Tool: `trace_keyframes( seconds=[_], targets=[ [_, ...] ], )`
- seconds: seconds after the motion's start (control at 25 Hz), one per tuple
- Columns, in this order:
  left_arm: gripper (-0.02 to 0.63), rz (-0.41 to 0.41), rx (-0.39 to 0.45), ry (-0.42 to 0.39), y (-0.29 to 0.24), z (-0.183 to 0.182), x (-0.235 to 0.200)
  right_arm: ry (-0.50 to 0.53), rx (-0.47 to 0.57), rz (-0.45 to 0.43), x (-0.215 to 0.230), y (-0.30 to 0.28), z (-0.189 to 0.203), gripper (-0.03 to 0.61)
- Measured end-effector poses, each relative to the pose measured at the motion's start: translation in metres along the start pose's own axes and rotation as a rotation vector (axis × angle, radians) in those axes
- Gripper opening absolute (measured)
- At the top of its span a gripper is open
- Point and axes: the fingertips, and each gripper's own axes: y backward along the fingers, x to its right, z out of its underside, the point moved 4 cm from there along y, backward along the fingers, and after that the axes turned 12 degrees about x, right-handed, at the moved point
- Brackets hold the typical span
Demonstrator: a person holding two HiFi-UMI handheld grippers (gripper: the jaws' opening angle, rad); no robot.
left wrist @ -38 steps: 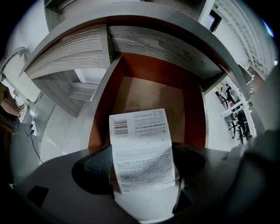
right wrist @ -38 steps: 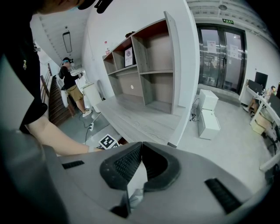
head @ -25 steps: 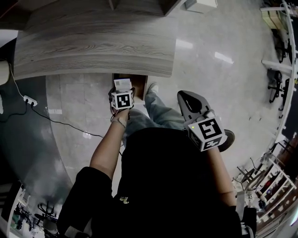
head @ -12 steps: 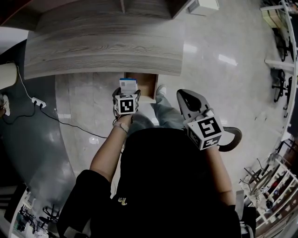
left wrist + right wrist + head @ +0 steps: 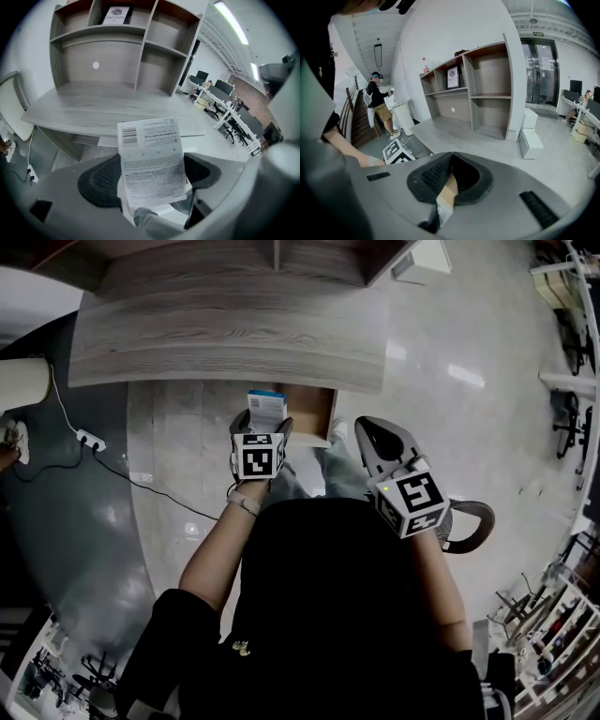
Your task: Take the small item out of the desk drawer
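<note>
The bench is spanning the top of the head view, and its drawer is standing open under the bench's near edge. The right hand-held gripper is idling off the bench's near right corner, jaws pressed together on nothing. The left hand-held gripper is clamping the small box by its lower part, just in front of the bench's edge and out of the drawer. The box is looking like light, thin printed card, so it is probably crushable. A gentle pinch across the broad faces is suiting it.
</note>
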Motion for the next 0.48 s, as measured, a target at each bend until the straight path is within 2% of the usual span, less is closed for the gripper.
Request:
trace_keyframes(
  seconds=[0.48],
  targets=[
    [0.434, -0.006, 0.234, -0.087, 0.078, -0.082, -0.016, 0.021, 0.072, -0.065, -0.041, -0.02, -0.023, -0.003]
  ],
)
